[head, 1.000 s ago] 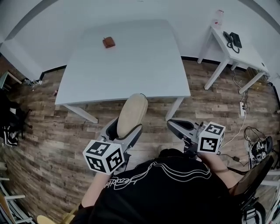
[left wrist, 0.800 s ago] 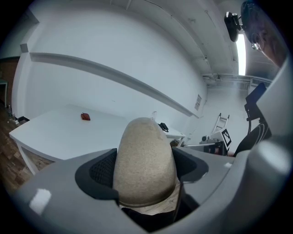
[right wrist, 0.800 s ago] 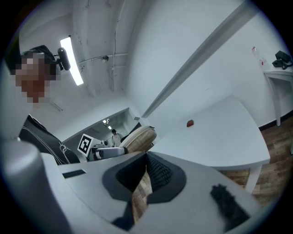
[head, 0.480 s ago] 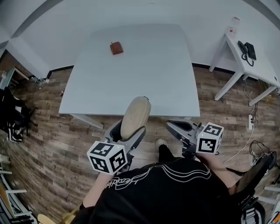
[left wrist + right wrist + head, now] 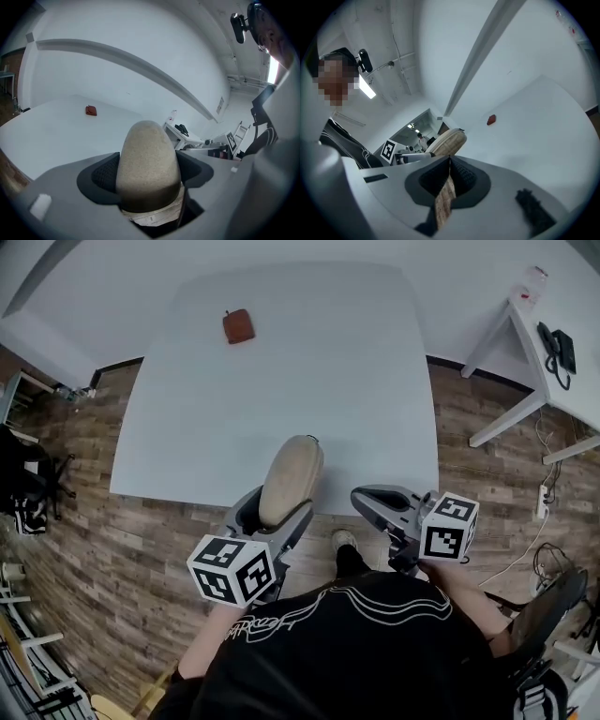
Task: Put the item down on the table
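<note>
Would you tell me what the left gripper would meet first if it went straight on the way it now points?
Likely the table: the left gripper, shut on the item, points across its near edge. The brown thing lies far left of that line. How high the gripper rides is unclear.

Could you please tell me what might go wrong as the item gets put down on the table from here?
1. The left gripper holds the tan oval item only by its lower end, so it may tip or roll on release.
2. In the head view only the item's far end lies over the white table, near its front edge; letting go now could drop it on the wooden floor.
</note>
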The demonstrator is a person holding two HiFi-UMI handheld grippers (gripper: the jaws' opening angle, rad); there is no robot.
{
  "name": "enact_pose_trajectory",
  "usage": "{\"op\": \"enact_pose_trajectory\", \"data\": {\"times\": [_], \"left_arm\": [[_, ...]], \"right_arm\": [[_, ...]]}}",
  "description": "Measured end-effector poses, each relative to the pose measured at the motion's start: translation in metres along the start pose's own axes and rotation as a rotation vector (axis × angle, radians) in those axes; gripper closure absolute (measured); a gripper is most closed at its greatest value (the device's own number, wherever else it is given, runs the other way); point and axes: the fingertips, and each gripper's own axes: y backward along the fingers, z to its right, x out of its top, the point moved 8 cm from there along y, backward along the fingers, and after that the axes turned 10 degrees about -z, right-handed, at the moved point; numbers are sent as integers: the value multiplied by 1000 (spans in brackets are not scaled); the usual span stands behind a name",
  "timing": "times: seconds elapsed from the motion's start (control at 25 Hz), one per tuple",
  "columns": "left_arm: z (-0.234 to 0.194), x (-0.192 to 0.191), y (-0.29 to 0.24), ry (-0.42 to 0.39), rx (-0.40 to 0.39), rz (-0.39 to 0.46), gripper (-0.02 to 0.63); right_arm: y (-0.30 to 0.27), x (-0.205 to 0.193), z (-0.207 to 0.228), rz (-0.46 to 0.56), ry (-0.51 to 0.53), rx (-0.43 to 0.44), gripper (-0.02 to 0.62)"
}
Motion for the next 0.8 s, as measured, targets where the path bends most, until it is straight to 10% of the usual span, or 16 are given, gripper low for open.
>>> {"op": "enact_pose_trajectory", "data": {"times": [0.36, 0.8], "left_arm": [[-28, 30, -51, -22, 78, -8, 229], [-80, 39, -134, -240, 261, -99, 229]], "right_arm": [[-8, 28, 56, -31, -38, -2, 588], [-24, 37, 98, -86, -94, 1, 588]]}}
